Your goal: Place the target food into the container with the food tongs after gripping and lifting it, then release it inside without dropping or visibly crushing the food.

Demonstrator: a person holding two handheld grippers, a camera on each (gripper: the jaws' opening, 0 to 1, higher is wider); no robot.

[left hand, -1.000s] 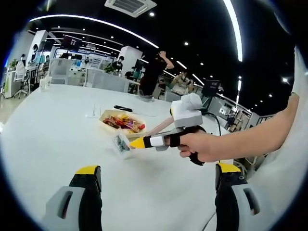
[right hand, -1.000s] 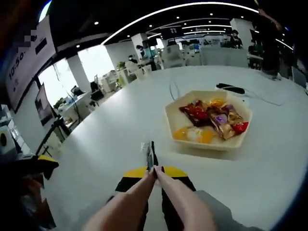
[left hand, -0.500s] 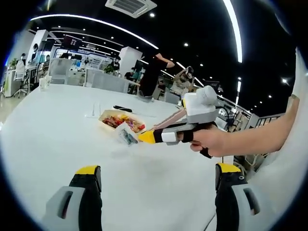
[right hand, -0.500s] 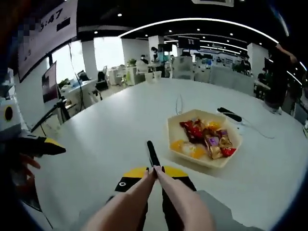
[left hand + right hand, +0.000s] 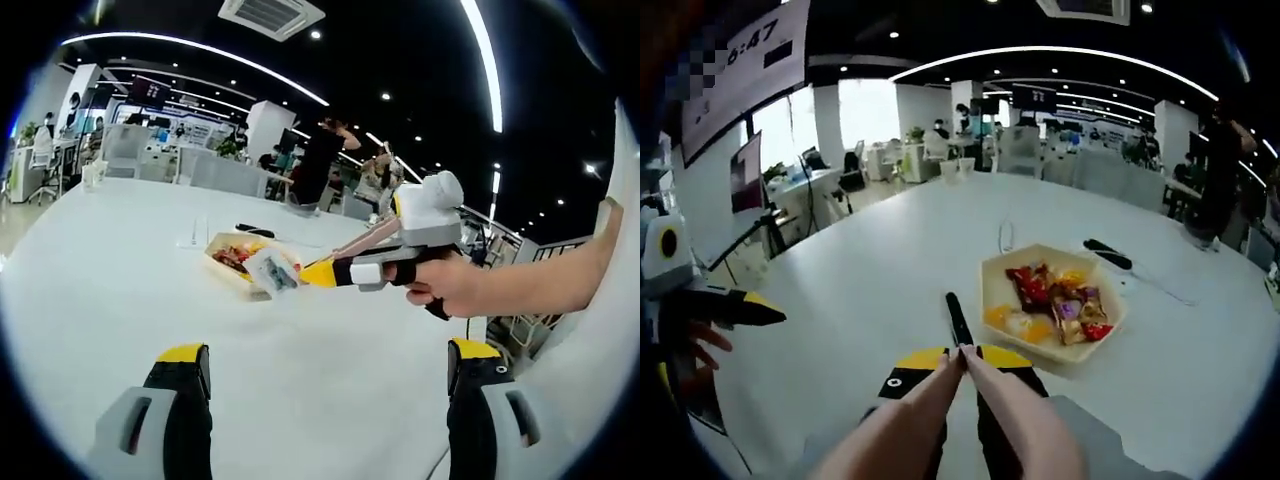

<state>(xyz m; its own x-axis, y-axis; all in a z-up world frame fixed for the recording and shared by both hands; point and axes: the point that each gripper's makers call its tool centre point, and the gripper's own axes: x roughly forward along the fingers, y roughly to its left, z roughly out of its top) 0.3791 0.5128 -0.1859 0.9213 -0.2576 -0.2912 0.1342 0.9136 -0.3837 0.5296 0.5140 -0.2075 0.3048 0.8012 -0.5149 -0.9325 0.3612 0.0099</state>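
packet (image 5: 272, 272) print blurred, tray (image 5: 224, 262) partly hidden

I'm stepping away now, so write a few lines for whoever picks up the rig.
Right gripper: shut on pink food tongs, which pinch a small clear-wrapped snack packet in the air, close to the tray's near edge.
Left gripper: open, empty, low over the white table.
Beige hexagonal tray of wrapped sweets sits ahead on the table.
Done: grip and lift. Left: carry over the tray, release gently.

A white table (image 5: 870, 270) bears a hexagonal tray (image 5: 992, 322) (filled with sweets).
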